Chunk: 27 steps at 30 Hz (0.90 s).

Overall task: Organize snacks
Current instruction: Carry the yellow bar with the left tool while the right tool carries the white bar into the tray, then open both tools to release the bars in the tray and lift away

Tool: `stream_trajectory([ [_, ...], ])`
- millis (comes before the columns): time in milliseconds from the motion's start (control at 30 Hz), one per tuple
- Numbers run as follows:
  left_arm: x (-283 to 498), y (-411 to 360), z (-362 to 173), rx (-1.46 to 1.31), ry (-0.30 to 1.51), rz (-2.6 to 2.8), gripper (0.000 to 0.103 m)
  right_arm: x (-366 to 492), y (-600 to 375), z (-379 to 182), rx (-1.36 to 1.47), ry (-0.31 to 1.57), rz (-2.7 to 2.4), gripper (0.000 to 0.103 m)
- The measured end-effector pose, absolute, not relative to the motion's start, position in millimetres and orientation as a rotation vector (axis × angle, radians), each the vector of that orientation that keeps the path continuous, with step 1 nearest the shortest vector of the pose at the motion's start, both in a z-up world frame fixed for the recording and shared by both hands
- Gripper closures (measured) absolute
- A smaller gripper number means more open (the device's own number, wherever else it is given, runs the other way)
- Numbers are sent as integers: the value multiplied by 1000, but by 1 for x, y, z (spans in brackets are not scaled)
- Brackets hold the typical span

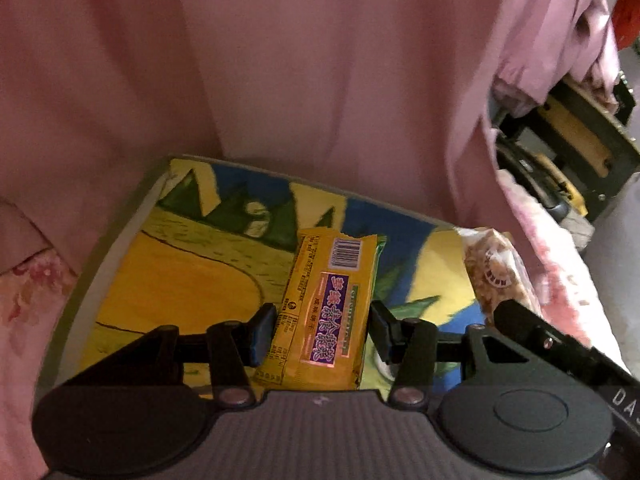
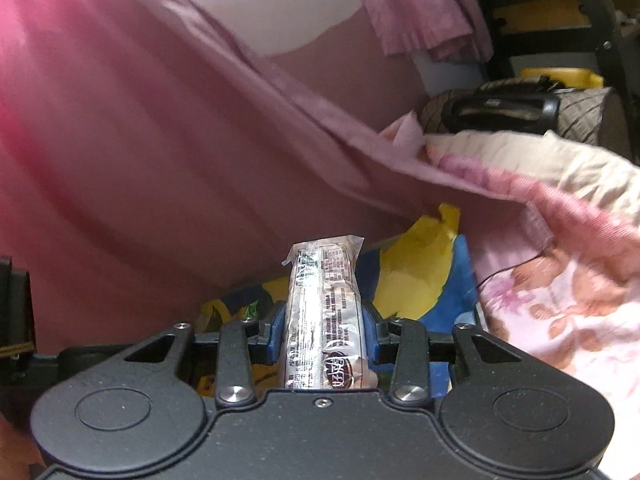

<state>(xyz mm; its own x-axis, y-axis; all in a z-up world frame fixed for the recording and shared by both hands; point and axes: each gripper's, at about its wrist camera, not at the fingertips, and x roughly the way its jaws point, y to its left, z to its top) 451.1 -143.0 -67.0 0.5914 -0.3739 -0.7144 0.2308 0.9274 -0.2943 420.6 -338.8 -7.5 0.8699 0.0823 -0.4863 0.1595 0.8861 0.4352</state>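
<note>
1. Yellow snack packet (image 1: pixel 326 312) between the pads of the left tool (image 1: pixel 320 334), above the painted surface (image 1: pixel 180 272); pads close beside the wrapper, grip not certain.
2. Clear-wrapped snack bar (image 2: pixel 324 316) clamped in the right tool (image 2: pixel 324 334), lifted over the same painted surface (image 2: pixel 416 264), toward its right edge.
3. Carrying step, judged; next, setting both down side by side, without crushing.

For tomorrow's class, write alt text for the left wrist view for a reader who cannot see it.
The left gripper straddles a yellow biscuit packet with a purple label, its jaws apart, over a colourful yellow, blue and green painted board. Pink curtain fabric hangs behind.
</note>
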Motion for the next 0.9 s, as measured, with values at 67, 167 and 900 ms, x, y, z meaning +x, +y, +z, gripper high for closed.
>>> stream_trajectory([
  [67, 453, -142, -73, -166, 872, -344, 49, 426, -336, -14, 476, 538, -38, 63],
  [167, 458, -141, -77, -155, 878, -330, 49, 431, -333, -23, 473, 562, -35, 63],
  [900, 463, -142, -84, -96, 918, -305, 44, 437, -336, -46, 549, 693, -64, 51],
])
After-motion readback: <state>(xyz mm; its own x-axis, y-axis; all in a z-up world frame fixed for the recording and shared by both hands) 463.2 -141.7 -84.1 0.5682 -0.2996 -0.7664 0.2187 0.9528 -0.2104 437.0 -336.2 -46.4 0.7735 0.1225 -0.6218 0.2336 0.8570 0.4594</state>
